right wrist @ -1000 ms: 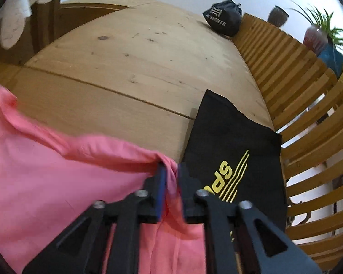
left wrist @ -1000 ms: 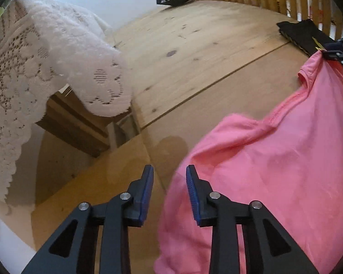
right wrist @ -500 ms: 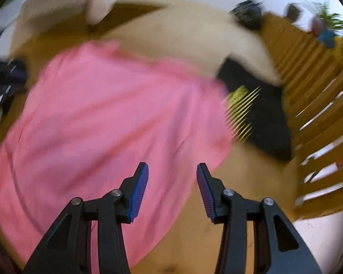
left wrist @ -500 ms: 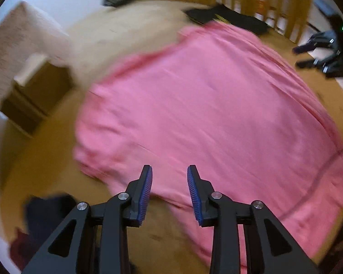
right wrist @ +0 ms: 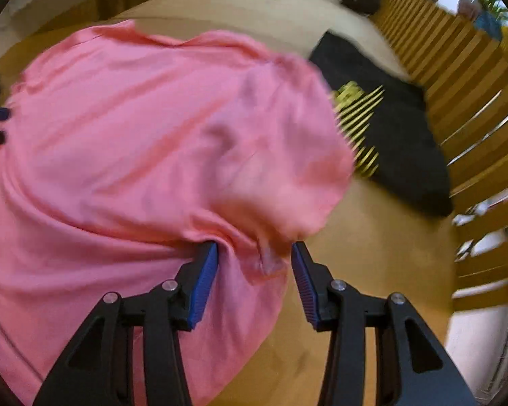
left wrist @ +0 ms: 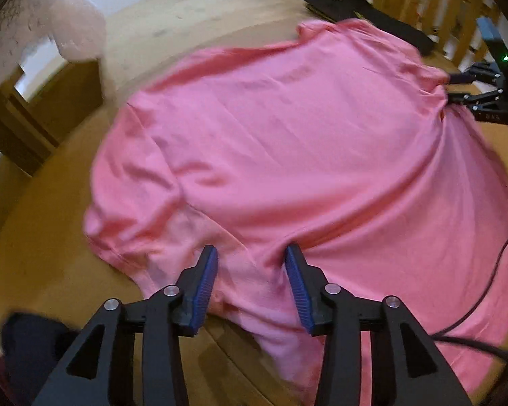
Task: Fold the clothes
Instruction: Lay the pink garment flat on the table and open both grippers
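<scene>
One pink T-shirt (left wrist: 288, 142) spread flat on wooden table (left wrist: 50, 270), black folded garment (right wrist: 399, 142) at its far right. Both grippers, left (left wrist: 250, 267) & right (right wrist: 254, 264), jaws just opened, cloth between, not pinched. Step: re-grip near corners. Next: close on edge, fold over.

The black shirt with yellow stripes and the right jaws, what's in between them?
In the right wrist view, bare wooden table lies between the black shirt and the right gripper. The pink shirt overlaps the black shirt's left edge.
</scene>
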